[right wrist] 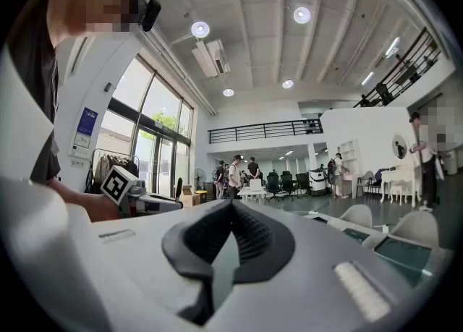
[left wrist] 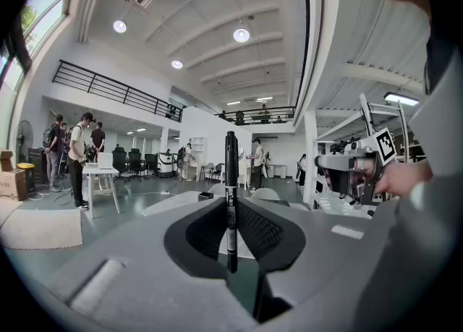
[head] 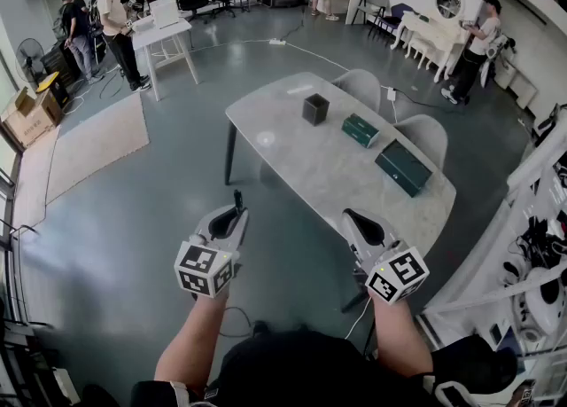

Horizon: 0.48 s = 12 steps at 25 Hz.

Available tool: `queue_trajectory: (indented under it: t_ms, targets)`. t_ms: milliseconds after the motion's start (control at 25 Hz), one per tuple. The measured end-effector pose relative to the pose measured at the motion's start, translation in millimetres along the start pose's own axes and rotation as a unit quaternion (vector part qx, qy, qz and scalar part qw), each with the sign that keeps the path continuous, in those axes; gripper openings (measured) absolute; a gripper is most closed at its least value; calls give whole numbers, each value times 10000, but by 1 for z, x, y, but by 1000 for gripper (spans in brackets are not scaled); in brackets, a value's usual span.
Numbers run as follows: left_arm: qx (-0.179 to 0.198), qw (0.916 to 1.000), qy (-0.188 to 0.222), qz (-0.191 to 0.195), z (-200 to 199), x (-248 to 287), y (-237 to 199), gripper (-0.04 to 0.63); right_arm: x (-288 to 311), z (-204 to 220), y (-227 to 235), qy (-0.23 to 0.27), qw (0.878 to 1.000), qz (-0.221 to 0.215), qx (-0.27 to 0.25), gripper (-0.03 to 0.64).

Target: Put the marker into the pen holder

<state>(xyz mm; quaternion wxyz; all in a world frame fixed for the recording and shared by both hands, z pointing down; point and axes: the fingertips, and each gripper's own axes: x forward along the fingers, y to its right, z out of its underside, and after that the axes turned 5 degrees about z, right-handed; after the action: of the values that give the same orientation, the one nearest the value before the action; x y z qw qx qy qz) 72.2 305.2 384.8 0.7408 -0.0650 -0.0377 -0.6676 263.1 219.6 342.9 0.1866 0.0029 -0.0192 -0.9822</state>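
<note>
A black marker (left wrist: 231, 179) stands upright between the jaws of my left gripper (left wrist: 231, 207), which is shut on its lower half. In the head view the marker (head: 237, 199) sticks up from the left gripper (head: 236, 215), held in the air short of the table's near end. The pen holder (head: 315, 109), a small dark square cup, stands on the pale table (head: 292, 152) well ahead of both grippers; in the left gripper view the pen holder (left wrist: 205, 195) shows small beside the marker. My right gripper (head: 351, 217) hangs level with the left, shut and holding nothing (right wrist: 231, 205).
Two dark green boxes (head: 361, 129) (head: 403, 168) lie on the table right of the pen holder. Pale chairs (head: 359, 86) stand at its far side. White shelving (head: 532, 254) crowds the right. Several people stand by a white desk (head: 164, 37) at the back left.
</note>
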Motion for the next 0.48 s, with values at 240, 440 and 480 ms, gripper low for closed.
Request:
queue_trajectory:
  t_ms: [240,440,480]
  targets:
    - [-8,10000,-54,-11,5,9,13,52,-12,3,15,48,10000,44,52,2]
    - [-79,9999,-83,20,9,15,33,52,-28,8,27,33,9998,143,102,2]
    - [-80,9999,-89,19,10,15,37,52,-32,9,29,16,9998,138,121,2]
